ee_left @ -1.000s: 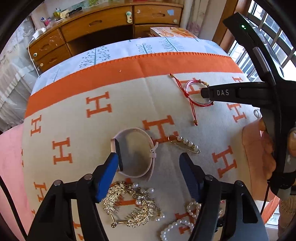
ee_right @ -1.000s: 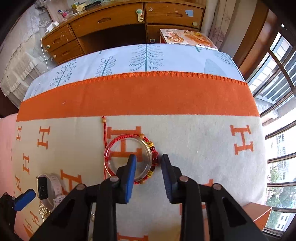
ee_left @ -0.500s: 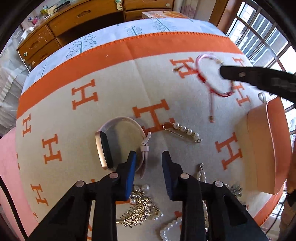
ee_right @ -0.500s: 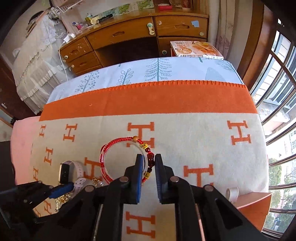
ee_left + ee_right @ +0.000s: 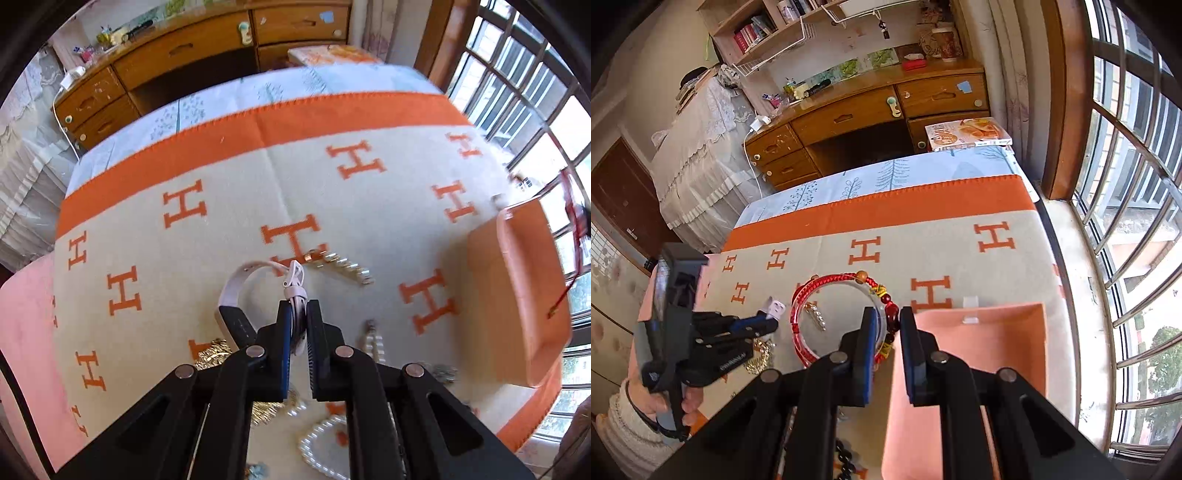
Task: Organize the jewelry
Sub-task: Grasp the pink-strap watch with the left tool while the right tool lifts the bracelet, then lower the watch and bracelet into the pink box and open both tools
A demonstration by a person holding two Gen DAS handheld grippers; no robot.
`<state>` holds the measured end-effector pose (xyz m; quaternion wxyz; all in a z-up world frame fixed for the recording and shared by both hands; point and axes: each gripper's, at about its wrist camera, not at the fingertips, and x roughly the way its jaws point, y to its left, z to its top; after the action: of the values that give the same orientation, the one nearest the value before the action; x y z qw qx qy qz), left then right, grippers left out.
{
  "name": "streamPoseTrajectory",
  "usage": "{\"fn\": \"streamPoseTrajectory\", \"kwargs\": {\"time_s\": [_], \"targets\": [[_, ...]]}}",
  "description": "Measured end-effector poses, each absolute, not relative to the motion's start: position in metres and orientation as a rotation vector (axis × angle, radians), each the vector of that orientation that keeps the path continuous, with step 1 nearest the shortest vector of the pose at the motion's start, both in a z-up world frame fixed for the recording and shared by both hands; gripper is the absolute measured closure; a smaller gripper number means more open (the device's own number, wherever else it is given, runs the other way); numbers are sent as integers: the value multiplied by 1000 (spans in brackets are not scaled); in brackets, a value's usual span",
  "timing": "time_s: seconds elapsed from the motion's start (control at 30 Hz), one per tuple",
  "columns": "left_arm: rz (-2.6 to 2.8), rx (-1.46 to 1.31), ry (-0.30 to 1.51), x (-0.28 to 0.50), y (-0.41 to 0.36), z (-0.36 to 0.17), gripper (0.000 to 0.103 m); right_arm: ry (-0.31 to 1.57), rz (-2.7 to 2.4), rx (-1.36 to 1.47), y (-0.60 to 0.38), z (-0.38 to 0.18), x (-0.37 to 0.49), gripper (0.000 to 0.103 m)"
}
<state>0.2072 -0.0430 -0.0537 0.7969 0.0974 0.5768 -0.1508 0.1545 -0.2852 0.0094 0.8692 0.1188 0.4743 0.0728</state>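
Observation:
My left gripper is shut on the strap of a pale pink smartwatch, which hangs just above the H-patterned blanket. My right gripper is shut on a red beaded bracelet and holds it lifted, at the left edge of the orange jewelry box. The bracelet shows blurred at the far right of the left wrist view, above the box. The left gripper with the watch also shows in the right wrist view.
A pearl pin, a gold comb, a pearl string and a pearl drop lie on the blanket near my left gripper. A wooden desk stands beyond the bed, a window to the right.
My left gripper closed on the watch strap and lifted it. My right gripper rose with the bracelet and moved right, up to the box.

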Motion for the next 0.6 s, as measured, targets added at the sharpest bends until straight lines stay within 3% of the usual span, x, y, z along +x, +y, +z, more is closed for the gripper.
{"fn": "streamPoseTrajectory", "kwargs": {"time_s": [0.33, 0.6], "targets": [[-525, 203, 1075, 161, -129, 31, 97, 1109, 32, 172, -334, -45, 91, 90], [-673, 231, 1080, 141, -223, 26, 97, 1148, 44, 146, -336, -69, 76, 90]]}}
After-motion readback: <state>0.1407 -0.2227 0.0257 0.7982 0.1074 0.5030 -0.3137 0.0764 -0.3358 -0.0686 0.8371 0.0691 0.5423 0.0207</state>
